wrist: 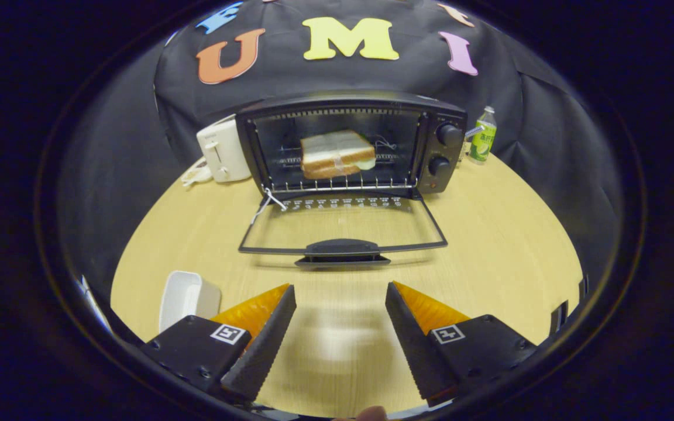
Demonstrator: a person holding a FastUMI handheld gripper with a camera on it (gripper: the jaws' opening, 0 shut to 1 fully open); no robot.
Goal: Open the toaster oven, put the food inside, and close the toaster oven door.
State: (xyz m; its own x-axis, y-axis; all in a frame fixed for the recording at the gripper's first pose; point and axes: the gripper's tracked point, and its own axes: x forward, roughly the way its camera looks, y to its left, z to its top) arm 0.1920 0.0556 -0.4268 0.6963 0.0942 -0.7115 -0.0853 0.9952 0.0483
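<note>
While one sandwich (pixel 337 154) sits inside one toaster oven (pixel 353 143), tongs (pixel 340 292) gape empty.

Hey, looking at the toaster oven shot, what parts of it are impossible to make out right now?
- Sandwich in the toaster oven: filling unclear, too small and soft.
- Knobs: markings too small.
- Printed marks along the open door: too small.
- White toaster: partly hidden behind the oven.
- Bottle: label too small.
- White tray: near end hidden by the claw, which is open and holds nothing.
</note>
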